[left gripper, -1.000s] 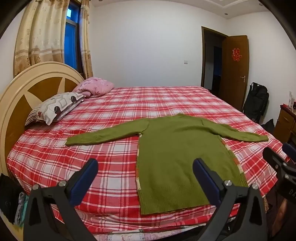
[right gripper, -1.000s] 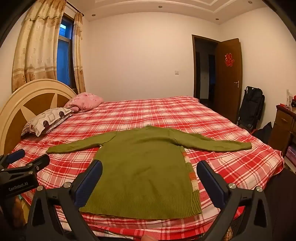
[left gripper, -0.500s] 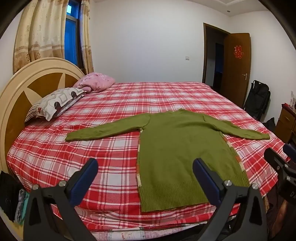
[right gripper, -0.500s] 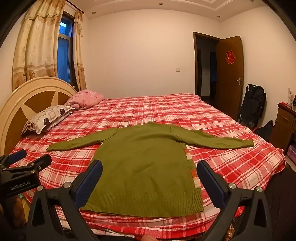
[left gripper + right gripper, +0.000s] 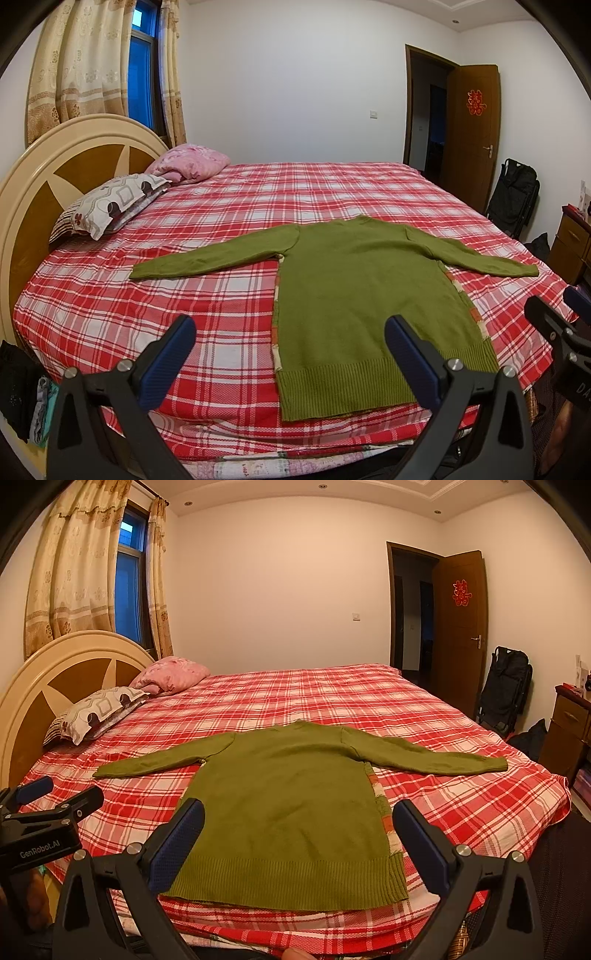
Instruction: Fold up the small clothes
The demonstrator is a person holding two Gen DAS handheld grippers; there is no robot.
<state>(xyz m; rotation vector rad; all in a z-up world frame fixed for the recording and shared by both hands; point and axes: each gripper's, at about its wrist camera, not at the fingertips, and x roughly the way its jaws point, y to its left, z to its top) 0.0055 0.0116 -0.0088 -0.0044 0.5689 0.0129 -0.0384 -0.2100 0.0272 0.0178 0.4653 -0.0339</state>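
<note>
Over the last second both grippers had drawn back a little and tilted up, so the green sweater (image 5: 365, 306) sat slightly farther off in each wrist view while lying just as it had on the bed. At the far left stood the rounded headboard (image 5: 55, 177), with a patterned pillow (image 5: 110, 206) and a pink pillow (image 5: 188, 162) beside it. The sweater was spread flat on the red plaid sheet (image 5: 207, 295) near the bed's near edge, both sleeves stretched out sideways, hem toward the cameras, a pale orange-patterned strip showing along its side seams. The left gripper (image 5: 290, 360) hovered short of the hem with its fingers wide apart and nothing between them. The right gripper (image 5: 298, 843) hung likewise, fingers spread, holding nothing. To the right were the open wooden door (image 5: 458, 627) and a black bag (image 5: 506, 686) against the wall
</note>
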